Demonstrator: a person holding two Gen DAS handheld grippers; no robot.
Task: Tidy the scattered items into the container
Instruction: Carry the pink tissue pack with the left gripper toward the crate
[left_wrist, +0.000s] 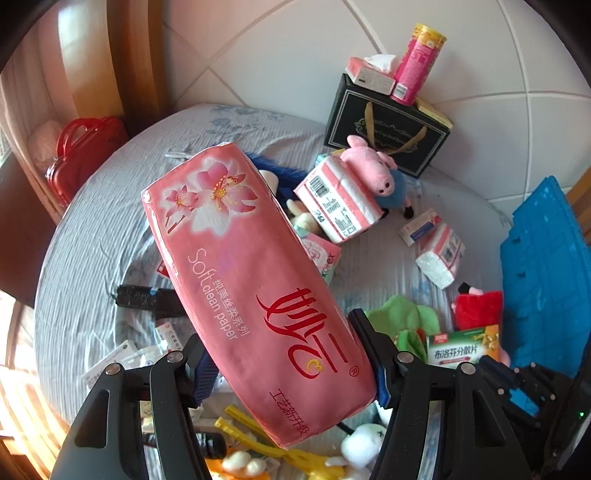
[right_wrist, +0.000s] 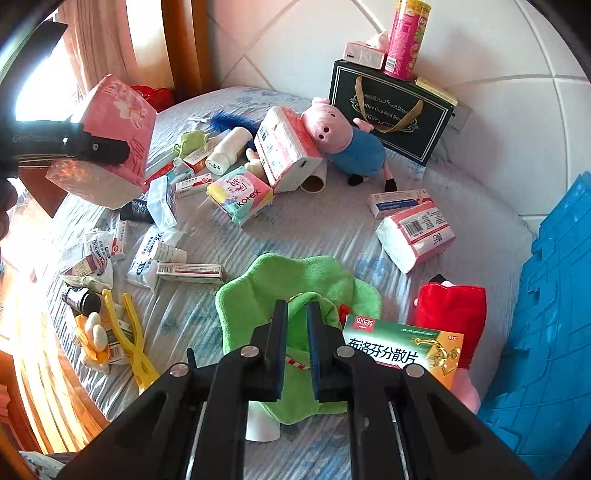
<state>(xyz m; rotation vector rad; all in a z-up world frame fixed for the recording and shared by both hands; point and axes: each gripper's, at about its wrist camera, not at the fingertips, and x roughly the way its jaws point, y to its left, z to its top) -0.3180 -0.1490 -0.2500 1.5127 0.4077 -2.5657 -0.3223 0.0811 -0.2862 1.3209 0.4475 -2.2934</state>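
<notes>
We hold a long pink plastic-wrapped pack of tissue paper (left_wrist: 258, 288) clamped in our left claw (left_wrist: 291, 373), raised above the grey striped bed sheet (right_wrist: 314, 229). Our right claw (right_wrist: 297, 350) is closed together on nothing, above a green plush toy (right_wrist: 288, 280). The blue plastic crate (right_wrist: 554, 332) stands at the bed's right edge.

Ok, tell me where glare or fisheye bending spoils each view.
Left wrist view: sunlight blows out the lower left edge, the pink tissue pack stays sharp, and the bed bows into a curve. Right wrist view: window glare whitens the left side, washing out the medicine boxes.
</notes>
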